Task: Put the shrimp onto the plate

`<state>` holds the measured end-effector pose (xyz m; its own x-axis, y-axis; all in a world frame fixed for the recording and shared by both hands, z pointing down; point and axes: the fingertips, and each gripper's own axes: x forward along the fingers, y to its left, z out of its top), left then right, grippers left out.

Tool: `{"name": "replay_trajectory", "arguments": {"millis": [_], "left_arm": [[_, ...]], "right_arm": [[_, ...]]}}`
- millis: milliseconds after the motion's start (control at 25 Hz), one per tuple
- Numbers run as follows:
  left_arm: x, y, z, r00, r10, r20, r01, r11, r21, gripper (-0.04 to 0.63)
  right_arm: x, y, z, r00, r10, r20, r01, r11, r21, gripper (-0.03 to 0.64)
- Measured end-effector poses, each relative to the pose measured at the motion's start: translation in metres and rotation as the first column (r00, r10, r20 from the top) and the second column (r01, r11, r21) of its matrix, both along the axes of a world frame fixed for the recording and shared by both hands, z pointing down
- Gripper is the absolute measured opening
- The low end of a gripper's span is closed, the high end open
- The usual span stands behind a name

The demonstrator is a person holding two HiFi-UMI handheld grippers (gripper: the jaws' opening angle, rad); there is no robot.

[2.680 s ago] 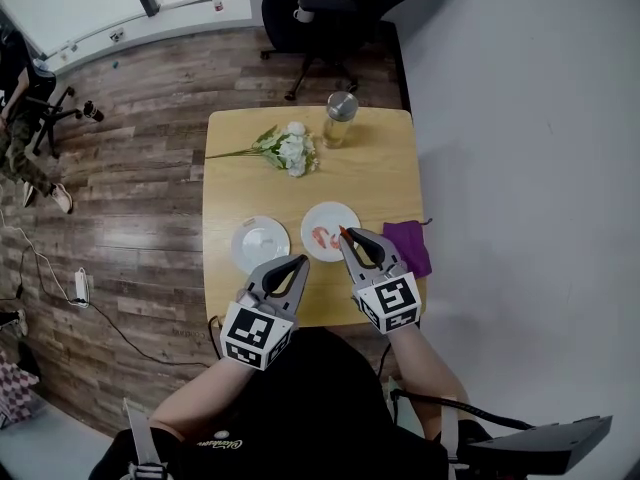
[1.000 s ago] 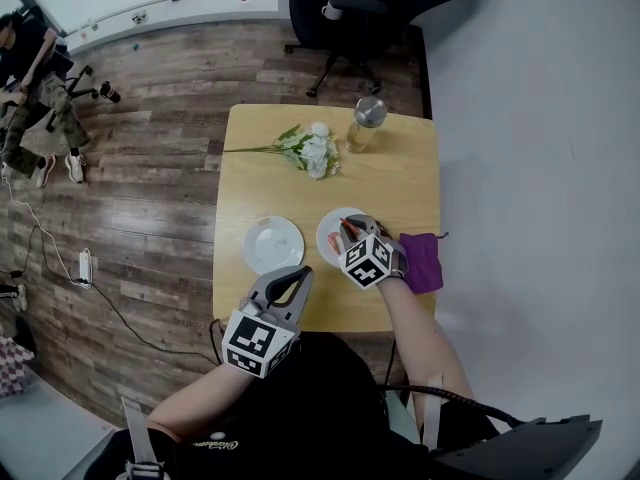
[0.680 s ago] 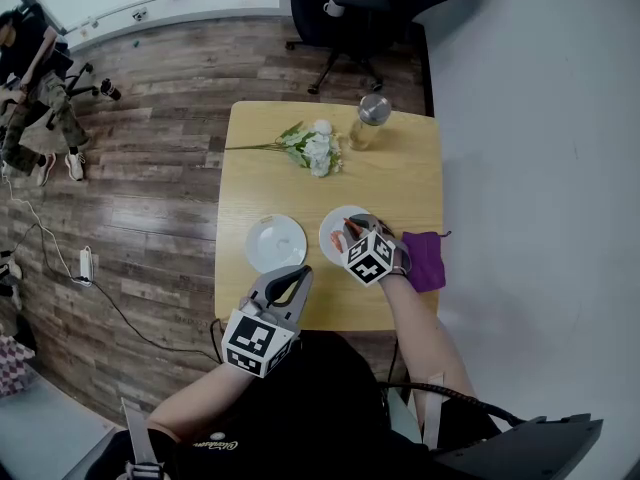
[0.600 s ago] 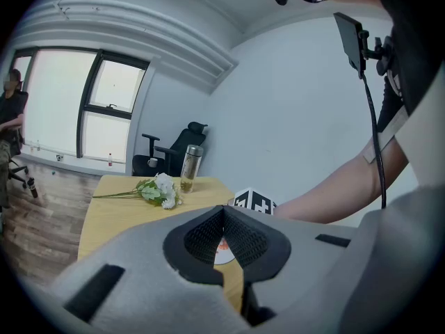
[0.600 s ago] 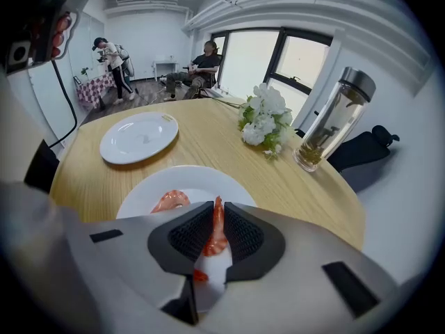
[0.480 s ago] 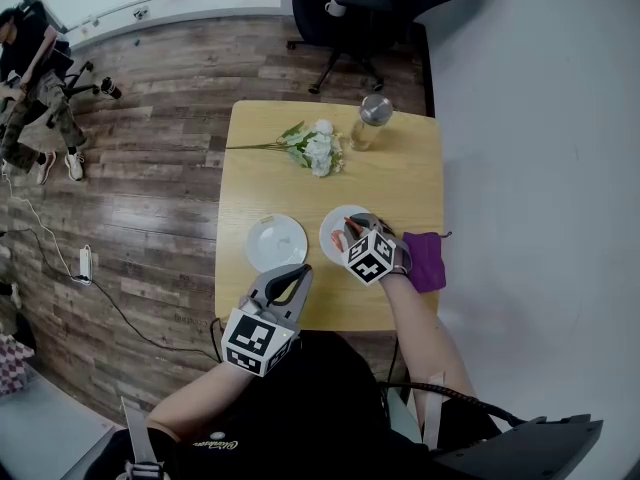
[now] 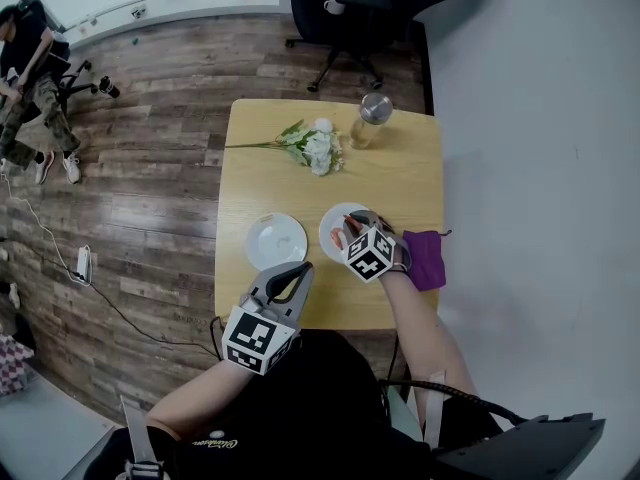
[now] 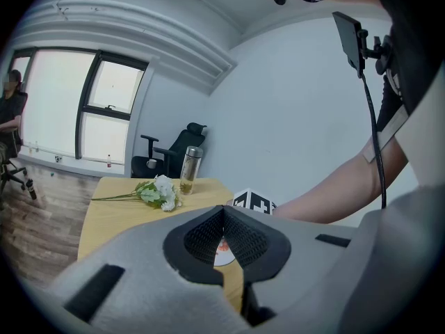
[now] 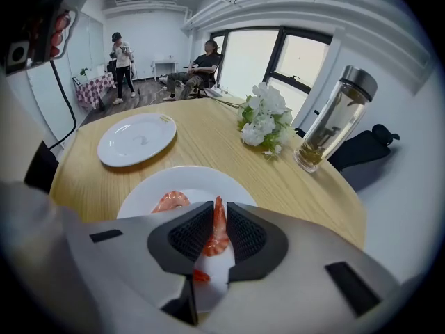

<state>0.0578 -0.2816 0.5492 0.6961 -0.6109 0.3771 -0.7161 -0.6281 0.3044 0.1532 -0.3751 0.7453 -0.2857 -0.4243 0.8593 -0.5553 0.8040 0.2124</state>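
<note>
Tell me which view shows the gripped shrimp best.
The right gripper view: the shrimp sits large between the jaws. In the head view the right gripper covers most of it; the left gripper view shows only an orange speck.

Top-down look: the wooden tabletop (image 7: 400, 183) has two white plates side by side toward the near edge. The left plate (image 7: 276, 240) is bare. The right tool (image 7: 352, 224) is tipped down over the right plate (image 7: 331, 228), and a bit of orange shrimp (image 7: 346, 231) shows at its tip. The left tool (image 7: 299, 268) hangs over the near edge, tips together. A purple cloth (image 7: 428, 259) lies just right of the right tool, with flowers (image 7: 315, 149) and a bottle (image 7: 371, 118) at the far end.
</note>
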Motion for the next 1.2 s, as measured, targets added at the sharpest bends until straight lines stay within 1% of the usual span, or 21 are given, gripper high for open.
{"name": "replay_trajectory", "arguments": {"millis": [120,200,400,720,760,880,960,1080,1200], "left_arm": [[-0.001,0.0,0.0,1.0,0.004,0.004,-0.004,1.0,0.006,0.002],[-0.002,0.0,-0.002,1.0,0.004,0.008,-0.004,1.0,0.009,0.003],[-0.006,0.003,-0.008,1.0,-0.002,0.001,0.002,1.0,0.011,0.003],[-0.003,0.0,-0.008,1.0,-0.008,-0.004,0.008,1.0,0.017,0.002],[-0.003,0.001,-0.008,1.0,-0.004,-0.005,0.004,1.0,0.018,0.002],[-0.001,0.004,-0.008,1.0,0.008,-0.006,-0.008,1.0,0.025,0.002],[0.0,0.005,-0.01,1.0,0.009,-0.009,-0.009,1.0,0.025,0.002],[0.004,0.007,-0.012,1.0,0.015,-0.011,-0.015,0.999,0.032,0.002],[0.005,0.008,-0.013,1.0,0.021,-0.012,-0.02,0.999,0.037,0.003]], "right_arm": [[0.001,-0.001,0.0,1.0,0.007,0.007,-0.007,1.0,-0.008,0.049],[0.001,-0.002,-0.001,1.0,0.007,0.009,-0.007,1.0,-0.013,0.061],[-0.002,0.002,-0.007,1.0,0.015,0.018,-0.014,1.0,-0.017,0.069],[0.001,-0.003,-0.012,1.0,0.021,0.02,-0.021,1.0,0.017,0.067],[0.002,-0.003,-0.014,0.999,0.025,0.023,-0.025,0.999,0.021,0.062],[0.004,-0.002,-0.021,0.999,0.037,0.032,-0.039,0.998,0.042,0.021],[0.005,0.0,-0.024,0.998,0.045,0.038,-0.047,0.998,0.05,0.008],[0.008,0.002,-0.03,0.995,0.071,0.069,-0.075,0.996,0.055,0.003],[0.009,0.002,-0.042,0.985,0.118,0.128,-0.128,0.99,0.068,0.003]]}}
